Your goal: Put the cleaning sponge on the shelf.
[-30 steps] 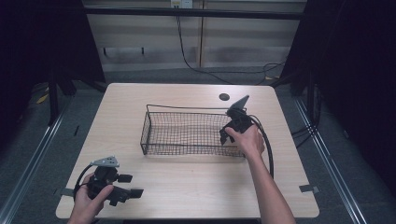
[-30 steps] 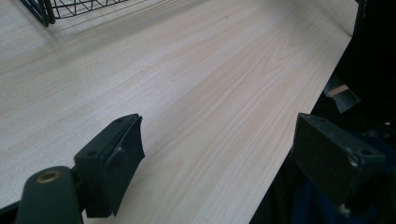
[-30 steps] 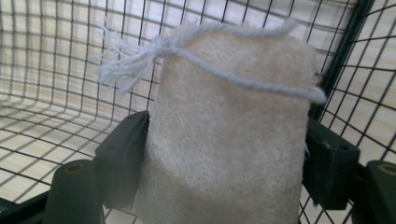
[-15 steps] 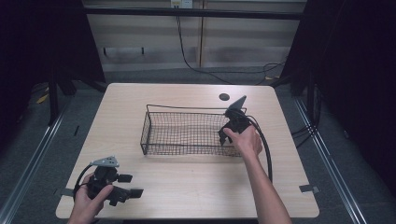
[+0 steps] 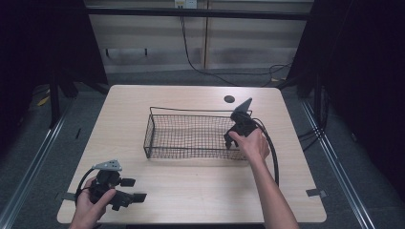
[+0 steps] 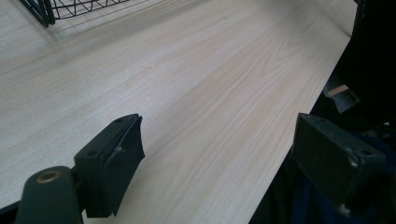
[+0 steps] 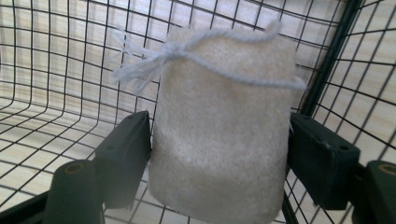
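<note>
A black wire basket [image 5: 191, 112] stands in the middle of the wooden table [image 5: 191, 186]. My right gripper [image 5: 229, 141] dips into its right end, with a hand on its body. In the right gripper view its jaws [image 7: 219, 144] hold a beige spongy pad [image 7: 219, 112] tied with a grey string [image 7: 154, 60], both black pads touching its sides. The jaws have just been opening a little, with the pad still between them. My left gripper [image 5: 134, 189] lies at the table's front left corner, open wide [image 6: 219, 140] over bare wood.
A round black cable hole [image 5: 229, 99] sits behind the basket. The right gripper's cable [image 5: 274, 152] loops along the table's right side. Tape marks [image 5: 316, 192] lie near the front right corner. The basket's wire corner [image 6: 42, 9] shows far from the left jaws.
</note>
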The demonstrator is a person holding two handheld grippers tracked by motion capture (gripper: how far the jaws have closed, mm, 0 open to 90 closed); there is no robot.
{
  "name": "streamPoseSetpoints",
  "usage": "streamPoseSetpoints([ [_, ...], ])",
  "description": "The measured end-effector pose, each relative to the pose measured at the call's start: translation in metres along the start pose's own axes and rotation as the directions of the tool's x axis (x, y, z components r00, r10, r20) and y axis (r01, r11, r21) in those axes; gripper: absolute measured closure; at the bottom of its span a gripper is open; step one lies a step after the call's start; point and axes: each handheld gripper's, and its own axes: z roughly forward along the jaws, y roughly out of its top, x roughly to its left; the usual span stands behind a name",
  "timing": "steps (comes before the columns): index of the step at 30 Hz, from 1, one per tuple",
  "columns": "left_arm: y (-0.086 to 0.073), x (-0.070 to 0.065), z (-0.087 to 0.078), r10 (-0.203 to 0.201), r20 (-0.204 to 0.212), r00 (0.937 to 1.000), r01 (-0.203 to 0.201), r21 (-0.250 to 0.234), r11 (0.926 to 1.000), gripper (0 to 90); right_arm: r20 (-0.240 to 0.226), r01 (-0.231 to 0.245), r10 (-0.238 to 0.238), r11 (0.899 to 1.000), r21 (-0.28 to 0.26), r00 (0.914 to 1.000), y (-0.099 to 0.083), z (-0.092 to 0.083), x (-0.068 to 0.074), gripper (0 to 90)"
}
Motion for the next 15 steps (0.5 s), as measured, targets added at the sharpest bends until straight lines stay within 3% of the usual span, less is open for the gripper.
streamPoseSetpoints([
  [3,0.000,0.000,0.000,-0.002,0.000,1.0000,0.002,0.001,1.0000,16.3,-0.007,-0.011,0.011,1.000,-0.008,0.9999,-0.002,-0.004,-0.002,25.2],
  [15,0.000,0.000,0.000,0.000,-0.002,1.0000,0.000,0.004,1.0000,16.3,-0.042,0.019,-0.021,0.999,-0.049,0.9989,-0.007,-0.013,-0.006,17.7],
])
